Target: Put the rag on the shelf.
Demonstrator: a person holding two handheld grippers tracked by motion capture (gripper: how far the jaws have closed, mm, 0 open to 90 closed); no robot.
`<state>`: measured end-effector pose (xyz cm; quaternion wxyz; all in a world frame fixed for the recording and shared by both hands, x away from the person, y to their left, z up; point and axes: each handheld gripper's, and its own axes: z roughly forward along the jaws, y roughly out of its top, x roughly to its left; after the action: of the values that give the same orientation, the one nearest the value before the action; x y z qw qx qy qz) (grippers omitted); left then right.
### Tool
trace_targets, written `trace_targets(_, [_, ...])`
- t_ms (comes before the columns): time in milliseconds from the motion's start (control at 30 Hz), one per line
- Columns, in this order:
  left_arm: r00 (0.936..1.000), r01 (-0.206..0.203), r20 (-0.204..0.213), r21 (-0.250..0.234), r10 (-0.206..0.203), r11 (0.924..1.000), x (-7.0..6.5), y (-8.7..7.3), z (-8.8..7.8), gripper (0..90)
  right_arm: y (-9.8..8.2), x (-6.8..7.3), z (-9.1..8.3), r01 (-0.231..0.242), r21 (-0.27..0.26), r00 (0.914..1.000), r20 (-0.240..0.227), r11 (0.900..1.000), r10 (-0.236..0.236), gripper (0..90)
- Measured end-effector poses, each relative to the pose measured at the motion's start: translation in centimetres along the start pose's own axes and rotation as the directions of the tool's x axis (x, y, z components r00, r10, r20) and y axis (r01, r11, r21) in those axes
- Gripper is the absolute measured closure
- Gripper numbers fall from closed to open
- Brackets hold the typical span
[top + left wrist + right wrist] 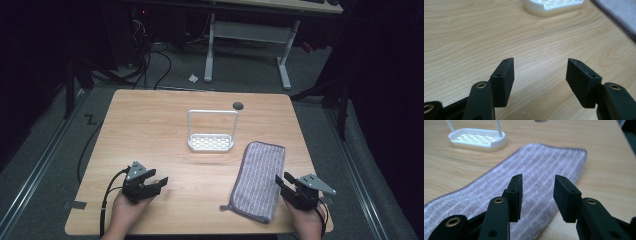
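Observation:
A grey striped cloth point(258, 180) lies folded lengthwise on the right of the wooden table point(150, 125). My right gripper point(281, 183) sits at the cloth's near right edge, its jaws open above the fabric point(534, 170) with nothing between them. A white rack point(211, 142) with a slotted base and a tall wire hoop stands at the table's middle; its base also appears in the right gripper view point(477, 139) and the left gripper view point(551, 5). My left gripper point(159, 182) rests near the front left, open over bare wood point(540, 61), apart from the cloth and the rack.
A round cable hole point(238, 105) lies behind the rack. A strip of tape point(75, 204) sticks to the table's front left corner. Beyond the table stand a white desk frame point(247, 30) and loose cables on the floor.

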<state>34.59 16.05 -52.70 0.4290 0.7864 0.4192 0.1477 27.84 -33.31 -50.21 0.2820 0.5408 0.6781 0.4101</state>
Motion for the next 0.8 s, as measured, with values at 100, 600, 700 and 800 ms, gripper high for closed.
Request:
trace_targets(100, [1.0000,0.007,-0.004,0.002,-0.007,1.0000,0.1,0.0,0.3,37.4,-0.6,0.1,0.2,0.024,0.041,0.9996,0.014,0.999,-0.025,59.3])
trace_targets(600, [0.9983,-0.004,0.058,0.012,0.003,0.9999,-0.7,0.5,0.3,85.8,2.1,-0.3,5.9,0.065,0.148,0.9979,-0.008,0.987,-0.065,90.0])
trace_targets(700, [0.9988,-0.003,0.048,0.002,0.003,1.0000,-0.6,0.3,0.1,82.9,1.9,-1.4,8.2,0.060,0.213,0.9979,0.012,0.975,-0.064,90.0])
trace_targets(800, [0.9986,0.030,0.044,-0.004,-0.029,0.9996,-0.1,0.0,0.0,75.8,1.9,-1.2,8.2,0.064,0.209,0.9980,-0.011,0.976,-0.063,90.0])
